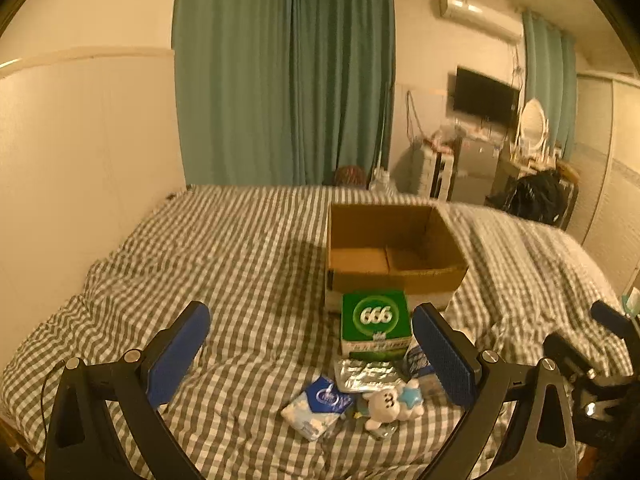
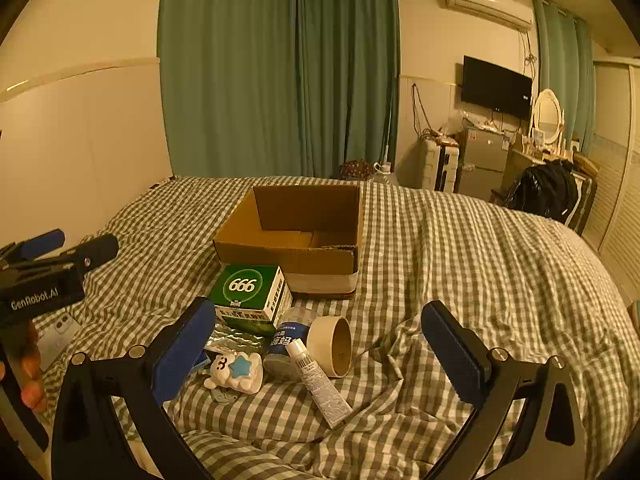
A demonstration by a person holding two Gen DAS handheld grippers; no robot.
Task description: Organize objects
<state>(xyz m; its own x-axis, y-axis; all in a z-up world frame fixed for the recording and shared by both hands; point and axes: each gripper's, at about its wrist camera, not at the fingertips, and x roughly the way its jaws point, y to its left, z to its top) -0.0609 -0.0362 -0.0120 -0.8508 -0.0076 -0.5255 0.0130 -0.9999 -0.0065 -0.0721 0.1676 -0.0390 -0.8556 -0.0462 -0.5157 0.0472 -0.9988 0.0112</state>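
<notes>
An open cardboard box (image 1: 394, 276) (image 2: 288, 254) stands on the checked bed cover. In front of it lies a heap: a green "666" carton (image 1: 376, 322) (image 2: 250, 294), a silver foil pack (image 1: 366, 372) (image 2: 236, 340), a white plush toy with a blue star (image 1: 394, 402) (image 2: 236, 372), a blue-white tissue packet (image 1: 318, 406), a blue-labelled jar (image 2: 286, 346), a tape roll (image 2: 332, 344) and a white tube (image 2: 320, 384). My left gripper (image 1: 312, 356) hovers open over the heap, holding nothing. My right gripper (image 2: 320, 348) is open too, around the jar, tape and tube without touching them.
A phone (image 2: 56, 340) lies on the cover at the left, by a hand (image 2: 28, 376) holding the left tool. Beyond the bed hang green curtains (image 2: 280, 68); a TV, fridge, mirror and dark bag stand at the right wall. The cover (image 2: 480, 264) right of the box is bare.
</notes>
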